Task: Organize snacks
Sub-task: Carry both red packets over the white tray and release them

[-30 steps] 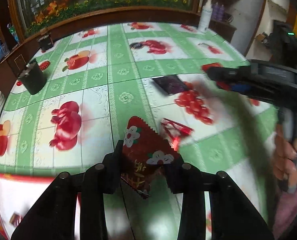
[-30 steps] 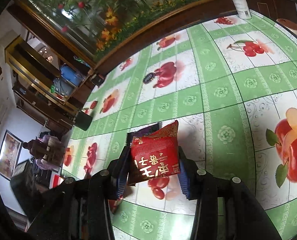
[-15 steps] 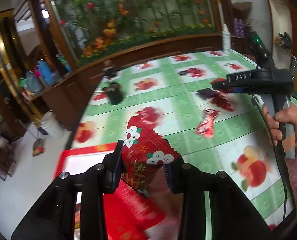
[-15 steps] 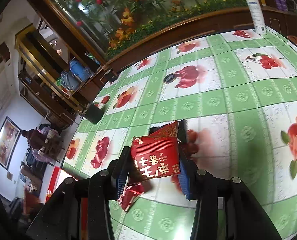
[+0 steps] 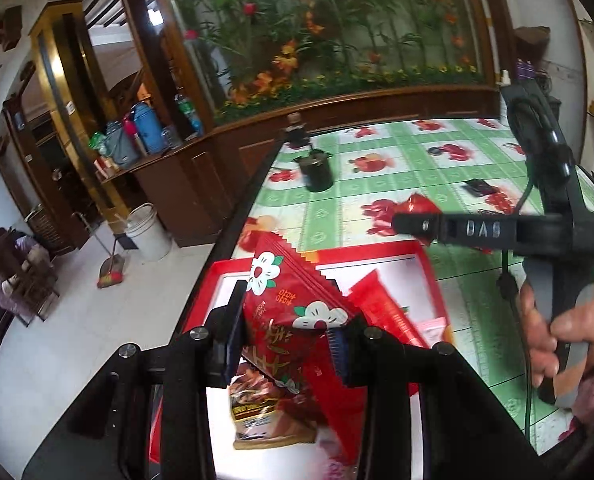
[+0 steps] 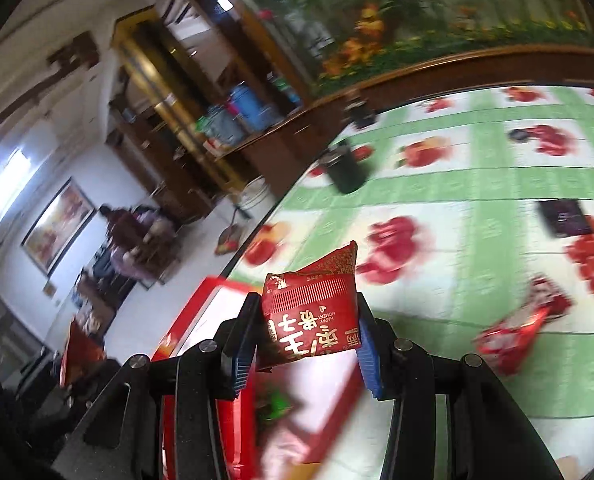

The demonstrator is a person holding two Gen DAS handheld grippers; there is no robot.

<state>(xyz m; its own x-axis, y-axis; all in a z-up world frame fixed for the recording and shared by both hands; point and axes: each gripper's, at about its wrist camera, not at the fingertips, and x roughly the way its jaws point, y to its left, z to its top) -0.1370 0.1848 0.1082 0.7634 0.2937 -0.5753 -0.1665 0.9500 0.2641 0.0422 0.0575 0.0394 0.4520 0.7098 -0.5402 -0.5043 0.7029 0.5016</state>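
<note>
My left gripper (image 5: 287, 338) is shut on a dark red flowered snack packet (image 5: 293, 308) and holds it over the red-rimmed tray (image 5: 361, 258), which holds several snack packets. My right gripper (image 6: 303, 338) is shut on a small red snack packet with gold letters (image 6: 311, 314), above the tray's far edge (image 6: 201, 300). The right gripper also shows in the left wrist view (image 5: 407, 222), with the packet's tip sticking out. A crumpled red packet (image 6: 515, 326) and a dark purple packet (image 6: 563, 216) lie on the green fruit-print tablecloth (image 6: 477, 196).
A black cup (image 5: 317, 170) stands near the table's far left corner (image 6: 345, 168). The table edge (image 5: 237, 216) drops to a white floor with a bucket (image 5: 147, 232) and broom. A wooden counter with plants runs behind. A person sits far left (image 5: 9, 260).
Both grippers have swung left from over the open tablecloth to the red tray, each still holding its packet. The left gripper now hangs over the tray's contents.
</note>
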